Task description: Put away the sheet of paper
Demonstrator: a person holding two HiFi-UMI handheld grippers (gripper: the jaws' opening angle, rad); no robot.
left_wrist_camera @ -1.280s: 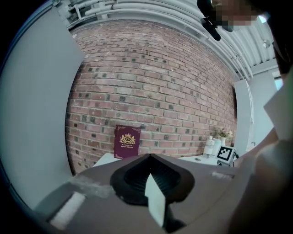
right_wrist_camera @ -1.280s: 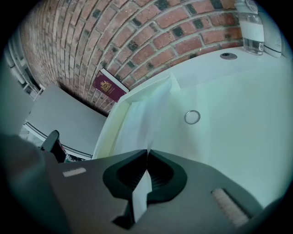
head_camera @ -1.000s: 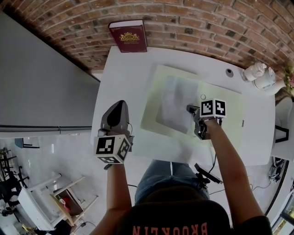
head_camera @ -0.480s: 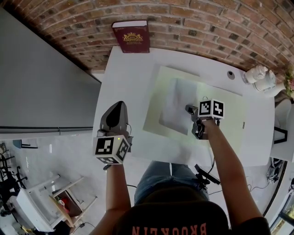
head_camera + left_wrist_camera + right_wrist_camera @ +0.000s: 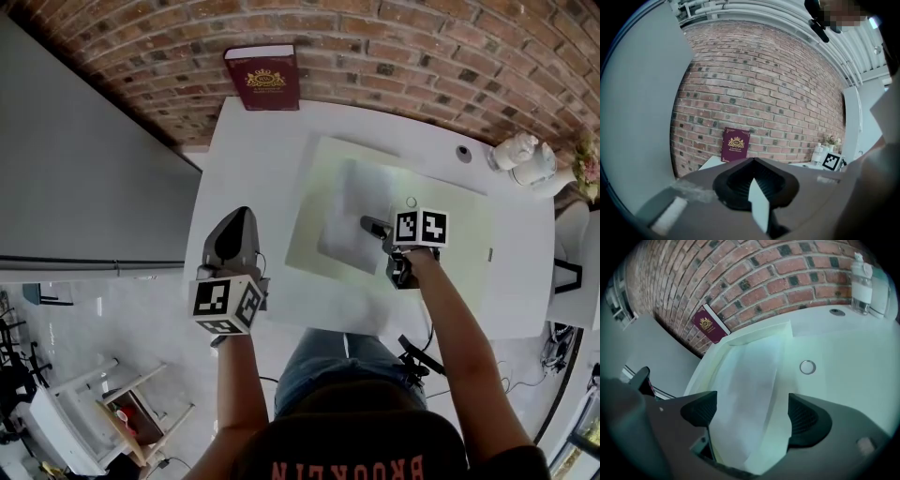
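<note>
Sheet of paper (image 5: 349,214): on green mat (image 5: 459,234); near end hidden under your right gripper (image 5: 749,416).
Right jaws: opening, astride sheet, pads clear.
Left gripper (image 5: 754,190): jaws together, at white table's (image 5: 253,150) left edge.

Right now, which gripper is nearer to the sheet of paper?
Right. The right gripper is over the sheet of paper's near edge, jaws opening with the sheet between them. The left gripper is by the table's near left corner, clear of the sheet.

White sheet of paper (image 5: 347,202) flat on a pale green mat (image 5: 464,234), mid-table (image 5: 253,150).
</note>
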